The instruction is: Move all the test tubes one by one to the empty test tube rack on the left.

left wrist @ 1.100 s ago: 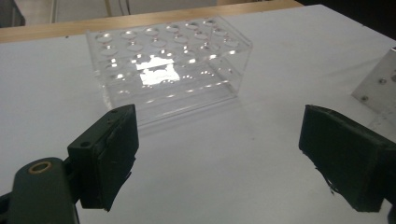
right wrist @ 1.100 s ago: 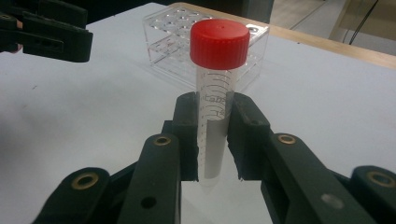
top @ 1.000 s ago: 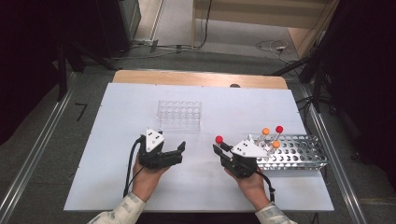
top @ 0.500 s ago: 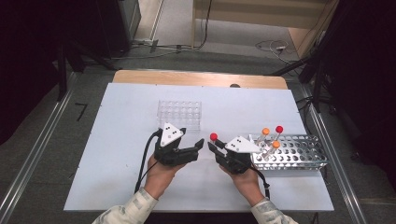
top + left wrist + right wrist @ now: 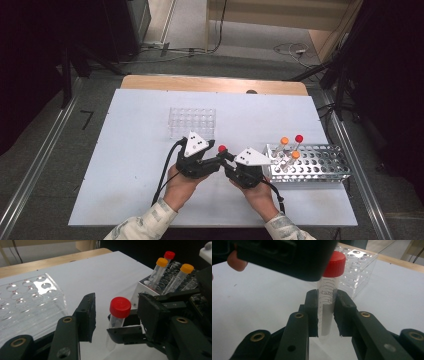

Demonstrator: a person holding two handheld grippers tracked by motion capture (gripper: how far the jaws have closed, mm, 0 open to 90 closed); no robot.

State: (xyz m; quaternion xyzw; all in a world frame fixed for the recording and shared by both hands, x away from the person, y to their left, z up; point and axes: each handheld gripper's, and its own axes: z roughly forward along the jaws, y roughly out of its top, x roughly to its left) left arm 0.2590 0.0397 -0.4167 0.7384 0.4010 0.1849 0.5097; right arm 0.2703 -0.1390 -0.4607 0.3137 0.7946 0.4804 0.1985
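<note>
the red-capped tube (image 5: 327, 297) stood upright between the pads of the right hand-held gripper (image 5: 326, 315), clamped on its barrel, its cap (image 5: 120, 307) between the left hand-held gripper's (image 5: 116, 315) jaws. the tube's lower end was hard to make out. the left jaws had just been closing, half open, pads apart from the cap.

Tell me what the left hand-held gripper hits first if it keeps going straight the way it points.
Probably the red-capped tube, held upright by the right hand-held gripper. The left hand-held gripper has just been closing, its jaws either side of the cap without touching it. Behind stands the metal rack; depth is unclear.
</note>
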